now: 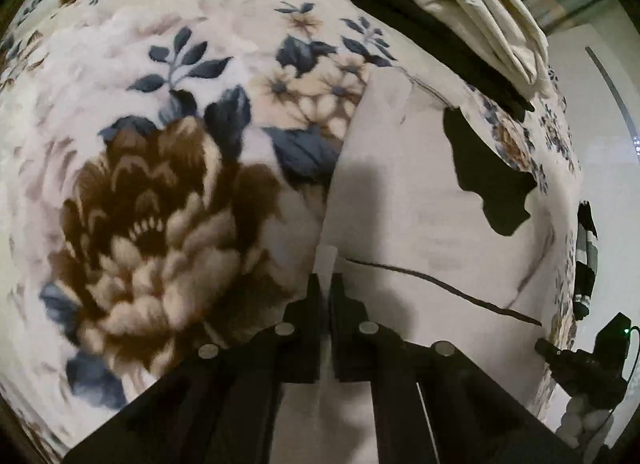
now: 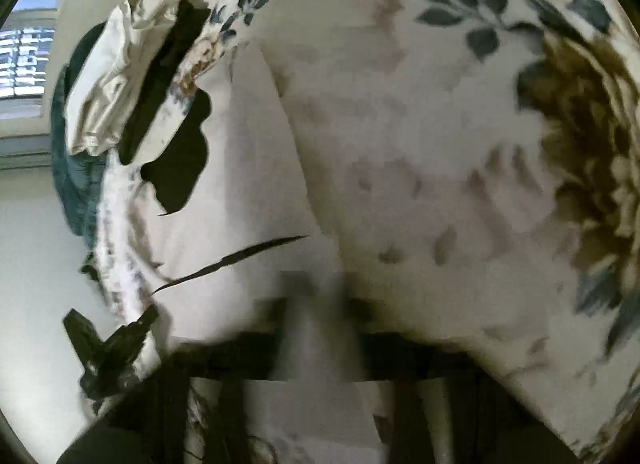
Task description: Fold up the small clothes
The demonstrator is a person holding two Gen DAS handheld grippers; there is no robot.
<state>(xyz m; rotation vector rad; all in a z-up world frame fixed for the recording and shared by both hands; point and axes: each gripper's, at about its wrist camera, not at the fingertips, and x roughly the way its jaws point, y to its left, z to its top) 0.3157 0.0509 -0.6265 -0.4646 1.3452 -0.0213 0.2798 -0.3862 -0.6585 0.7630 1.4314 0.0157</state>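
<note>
Garment: we log one white cloth (image 1: 408, 204) with black patches, lying flat on the blanket; it fills the centre-right of the left view and the centre-left of the right view (image 2: 248, 168).
Garment edge: in the left view we see its left edge running from mid-frame down into the fingers.
Left gripper (image 1: 325, 288): at bottom centre of its view; we find the two black fingers drawn together on the cloth's edge, white fabric showing in the narrow slit between them.
Right gripper (image 2: 316, 304): at bottom centre of its view, badly blurred; white fabric runs down between the fingers, but we cannot tell whether they pinch it.
Blanket (image 1: 160, 144): floral, cream with brown blooms and blue-grey leaves, under everything.
Stack: we note a folded cream piece (image 1: 472, 4) resting on a black piece (image 1: 436, 36), upper right of the left view, upper left of the right view (image 2: 116, 76).
Other gripper: in the left view, a dark device (image 1: 588, 360) at lower right, beside the blanket's edge.
</note>
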